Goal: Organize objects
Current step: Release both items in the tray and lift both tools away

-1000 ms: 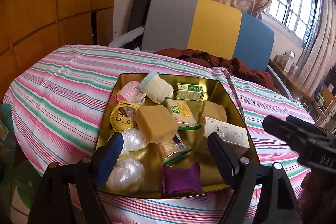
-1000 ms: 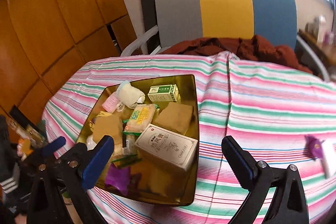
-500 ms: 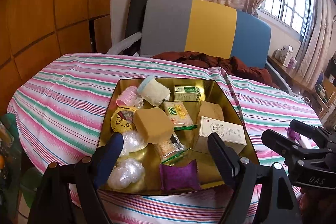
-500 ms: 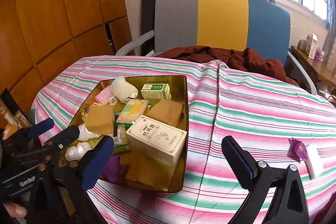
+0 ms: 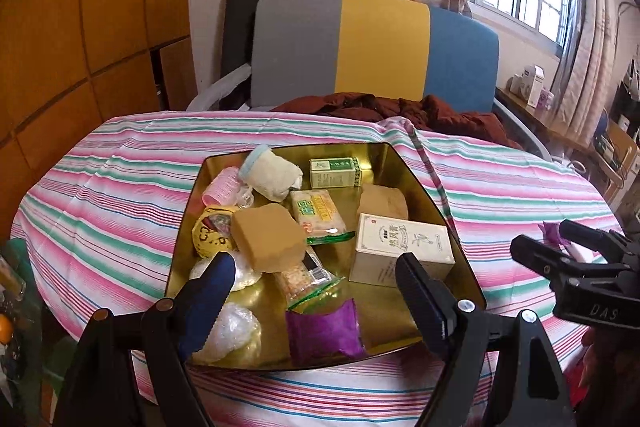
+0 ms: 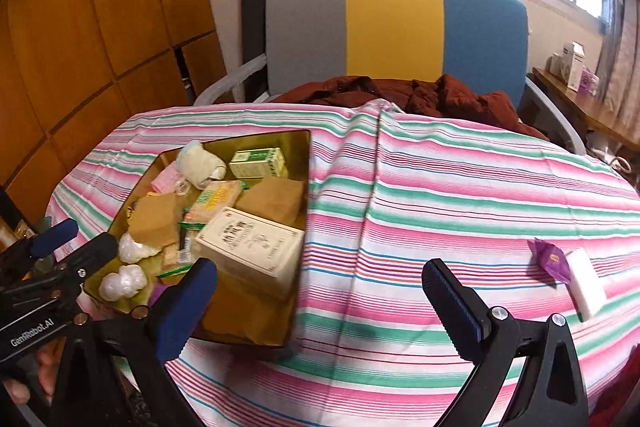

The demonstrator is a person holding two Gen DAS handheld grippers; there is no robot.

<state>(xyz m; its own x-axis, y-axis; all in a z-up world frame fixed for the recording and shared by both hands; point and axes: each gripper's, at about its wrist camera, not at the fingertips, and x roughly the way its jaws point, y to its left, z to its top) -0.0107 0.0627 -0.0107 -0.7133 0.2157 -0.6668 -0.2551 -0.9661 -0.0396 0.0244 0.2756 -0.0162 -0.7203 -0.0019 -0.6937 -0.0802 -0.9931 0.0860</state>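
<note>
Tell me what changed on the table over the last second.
Both tools pulled back and up from the gold tray; the views now take in more of the table and chair. The left tool and right tool are open and empty, as before. The tray's contents, and the purple packet and white block on the cloth, lie unmoved.

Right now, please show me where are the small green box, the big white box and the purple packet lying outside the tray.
small green box (image 5: 335,171), left wrist view, front face
big white box (image 5: 404,239), left wrist view, printed top
purple packet (image 6: 551,259), right wrist view, wrapper middle
</note>
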